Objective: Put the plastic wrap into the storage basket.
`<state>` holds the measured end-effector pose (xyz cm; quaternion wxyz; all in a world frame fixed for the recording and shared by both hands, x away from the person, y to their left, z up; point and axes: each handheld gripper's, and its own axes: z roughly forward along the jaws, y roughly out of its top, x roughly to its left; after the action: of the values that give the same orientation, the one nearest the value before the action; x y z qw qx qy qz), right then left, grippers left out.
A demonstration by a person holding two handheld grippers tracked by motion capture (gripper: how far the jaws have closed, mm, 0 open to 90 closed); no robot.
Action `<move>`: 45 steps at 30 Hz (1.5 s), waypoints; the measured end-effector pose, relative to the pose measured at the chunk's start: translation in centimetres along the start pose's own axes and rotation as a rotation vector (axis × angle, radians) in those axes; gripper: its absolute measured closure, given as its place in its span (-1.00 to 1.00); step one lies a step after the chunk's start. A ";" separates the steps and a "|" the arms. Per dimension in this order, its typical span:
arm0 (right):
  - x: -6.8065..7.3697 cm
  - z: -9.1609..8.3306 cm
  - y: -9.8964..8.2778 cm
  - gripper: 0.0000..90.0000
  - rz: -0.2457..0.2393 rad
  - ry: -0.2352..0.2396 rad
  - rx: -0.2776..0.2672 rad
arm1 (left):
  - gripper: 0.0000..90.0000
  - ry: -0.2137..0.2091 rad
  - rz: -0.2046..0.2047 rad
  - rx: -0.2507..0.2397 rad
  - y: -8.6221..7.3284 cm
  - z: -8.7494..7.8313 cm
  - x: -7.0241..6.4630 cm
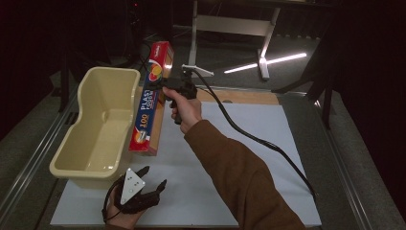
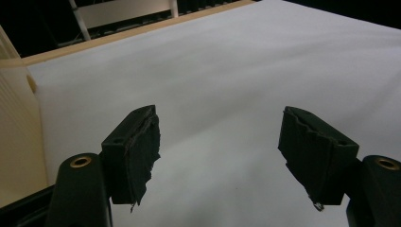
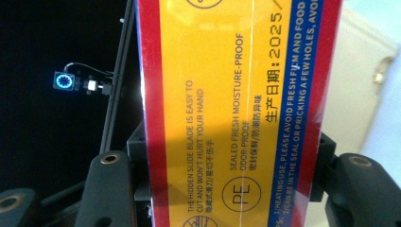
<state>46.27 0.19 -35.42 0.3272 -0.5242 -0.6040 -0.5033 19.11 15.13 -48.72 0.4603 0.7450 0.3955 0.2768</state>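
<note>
Far left, the tub [image 1: 103, 127] sits on the table [image 1: 249, 158], cream-coloured, open side up, nothing visible inside it. It is the landmark here.

Just in front of the tub's near wall, the left hand-held gripper [image 1: 152, 178] waits low over the table. In the left gripper view its pads [image 2: 142, 151] stand spread wide with only bare white surface between them, so it grips nothing. My read: it is parked there, clear of the tub, to leave the way open.

Moving right to the tub's right rim: the box [image 1: 152, 98] of plastic wrap, red and yellow, hangs in the air along that rim, long axis running away from the person, near end dipping lower. It looks lifted clear of the table, though whether it brushes the rim I cannot tell.

Right of the tub again, the right hand-held gripper [image 1: 162, 86] pinches the box across its narrow width near the far end; the right gripper view shows the box [image 3: 236, 113] squeezed between both jaws. Holding it lengthwise suits the tub's long shape, probably for lowering it in.
</note>
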 end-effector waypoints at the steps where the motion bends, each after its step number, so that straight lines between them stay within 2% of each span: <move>1: 0.0 0.0 0.0 -0.10 0.000 0.000 0.000 | -0.35 0.000 0.000 0.000 0.0 0.0 0.0; 3: 0.1 1.3 -0.1 -0.10 0.008 -0.003 0.008 | -0.34 -0.001 0.001 -0.002 0.0 -0.1 0.0; 9: 0.4 3.3 -0.4 -0.10 0.025 0.013 0.030 | -0.34 0.001 -0.008 -0.010 0.0 -0.1 0.0; 11: 0.2 4.3 -0.5 -0.11 0.057 0.048 0.040 | -0.34 0.000 -0.007 -0.010 0.0 -0.1 0.0; 12: 0.2 4.6 -0.5 -0.11 0.067 0.051 0.043 | -0.34 -0.004 -0.006 -0.009 0.0 -0.1 0.0; 15: 0.2 5.3 -0.5 -0.11 0.061 0.034 0.042 | -0.34 -0.006 -0.005 -0.010 0.0 -0.1 0.0; 19: 0.1 6.3 -0.6 -0.11 0.097 0.037 0.038 | -0.34 -0.012 -0.009 -0.013 0.0 0.0 0.0; 21: 0.1 6.4 -0.6 -0.11 0.088 0.031 0.038 | -0.34 -0.013 -0.008 -0.014 0.0 0.0 0.0; 23: 0.5 6.9 -0.7 -0.11 0.054 0.006 0.049 | -0.34 -0.013 -0.008 -0.017 0.0 0.0 0.0; 24: 0.6 7.2 -0.8 -0.11 0.052 0.011 0.054 | -0.34 -0.014 -0.010 -0.017 0.0 0.0 0.0; 26: 0.6 7.7 -1.1 -0.11 0.081 0.041 0.060 | -0.34 -0.015 -0.012 -0.020 0.0 0.0 0.1; 27: 0.6 7.7 -1.1 -0.11 0.081 0.041 0.060 | -0.34 -0.015 -0.012 -0.020 0.0 0.0 0.1; 29: 1.0 8.8 -1.5 -0.11 0.065 0.025 0.074 | -0.34 -0.015 -0.012 -0.024 0.1 -0.1 0.1; 30: 1.0 8.8 -1.5 -0.11 0.065 0.025 0.074 | -0.34 -0.015 -0.012 -0.024 0.1 -0.1 0.1; 31: 1.3 9.5 -1.9 -0.11 0.046 0.021 0.093 | -0.34 -0.014 -0.012 -0.026 0.1 -0.1 0.1; 36: 1.2 10.8 -2.2 -0.11 0.067 0.016 0.097 | -0.34 -0.016 -0.015 -0.035 0.0 -0.4 0.3; 39: 0.7 11.7 -2.4 -0.11 0.062 -0.009 0.099 | -0.34 -0.017 -0.015 -0.046 0.0 -0.6 0.3; 45: -0.2 12.7 -2.8 -0.12 0.088 -0.039 0.103 | -0.34 -0.016 -0.020 -0.049 0.0 -0.7 0.3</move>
<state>45.28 12.34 -39.92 0.3637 -0.5424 -0.6116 -0.4465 18.74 15.72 -48.41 0.4844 0.7317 0.3922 0.2760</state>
